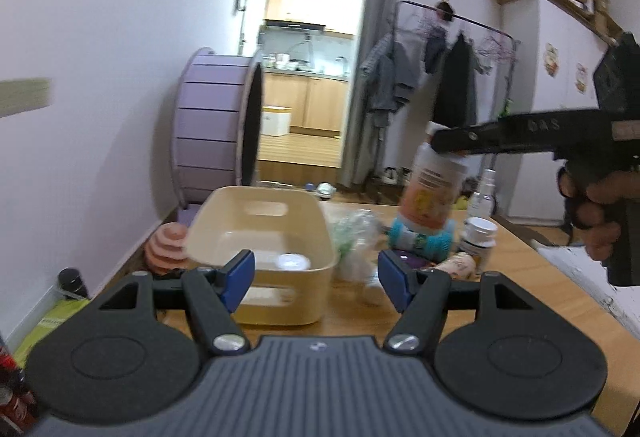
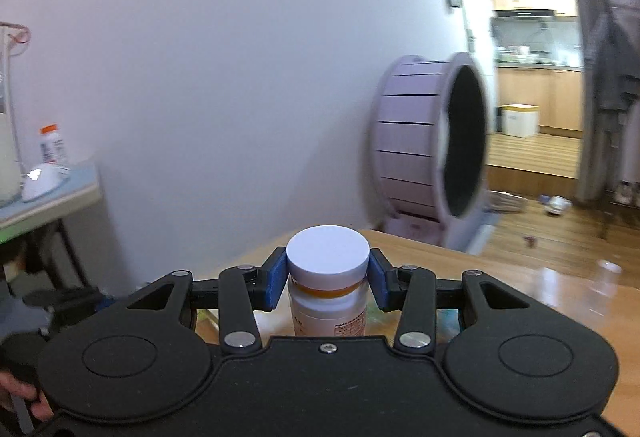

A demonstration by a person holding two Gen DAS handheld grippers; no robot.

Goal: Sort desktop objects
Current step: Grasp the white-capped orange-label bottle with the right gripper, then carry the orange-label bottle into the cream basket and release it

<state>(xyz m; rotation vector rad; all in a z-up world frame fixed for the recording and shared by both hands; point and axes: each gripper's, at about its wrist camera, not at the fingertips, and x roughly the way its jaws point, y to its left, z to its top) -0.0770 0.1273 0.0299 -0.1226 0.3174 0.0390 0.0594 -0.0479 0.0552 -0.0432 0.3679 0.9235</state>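
On the wooden table (image 1: 520,261) stands a beige storage bin (image 1: 224,233) with one small white-lidded item inside. The right gripper (image 2: 328,277) clamps a white-capped pill bottle (image 2: 328,257) by its cap, lifted above the clutter, seemingly mid-carry; next likely calls for lowering it into the bin. The left gripper (image 1: 316,277) hangs spread, holding nothing.

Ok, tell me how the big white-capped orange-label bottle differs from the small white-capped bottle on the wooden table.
The big white-capped orange-label bottle is lifted, gripped at the cap by the right gripper; the small white-capped bottle stands on the wooden table, untouched. The big one is taller and wider. Its label is orange; the small one's looks pale. Both have white caps.
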